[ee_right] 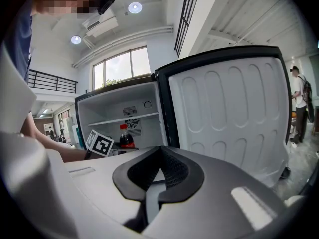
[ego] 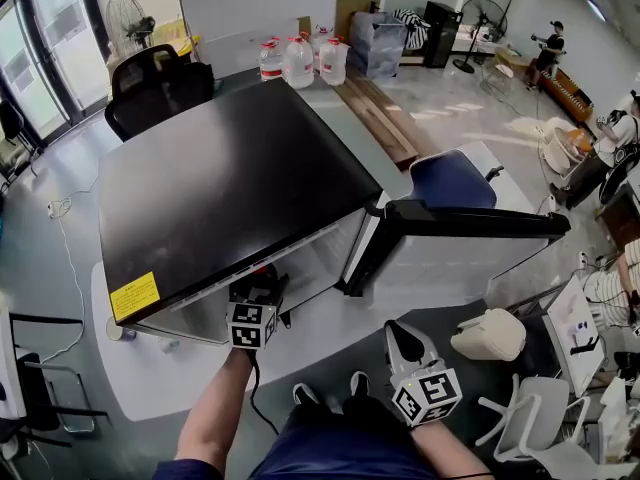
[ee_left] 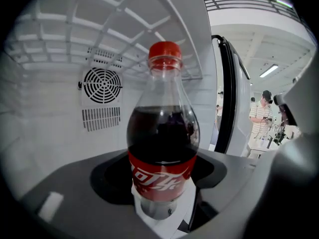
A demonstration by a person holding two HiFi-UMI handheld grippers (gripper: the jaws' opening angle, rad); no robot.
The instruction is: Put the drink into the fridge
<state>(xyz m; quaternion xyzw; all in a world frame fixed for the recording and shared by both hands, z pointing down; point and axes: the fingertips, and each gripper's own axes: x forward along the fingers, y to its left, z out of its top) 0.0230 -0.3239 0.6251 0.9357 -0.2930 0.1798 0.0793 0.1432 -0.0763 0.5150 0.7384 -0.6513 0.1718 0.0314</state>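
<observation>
The left gripper (ego: 260, 286) reaches into the open front of the fridge (ego: 230, 188), and its 2 jaws are clamped on the lower body of the cola bottle (ee_left: 162, 148), 1 on each side just under the red label (ee_left: 160, 176). The bottle stands upright between them, red cap (ee_left: 165, 54) on top, dark drink filling it up to the shoulder. Its clear base shows over a white surface, but whether it touches there cannot be told. Overhead runs 1 white wire shelf (ee_left: 124, 29), and the cap sits close beneath its front edge, so there is little room upward. The white back wall (ee_left: 45, 128) with its round fan vent (ee_left: 101, 85) lies well beyond the bottle, with open space to the bottle's left and behind it. To the right, the black-edged door (ego: 470, 238) stands swung wide, its white inner face turned toward the opening, leaving the fridge mouth unblocked. The right gripper (ego: 405, 340) hangs low near the person's body, well apart from the fridge, its 2 jaws pressed together with nothing between them. From its view the bottle shows small, inside the compartment under the shelf.
</observation>
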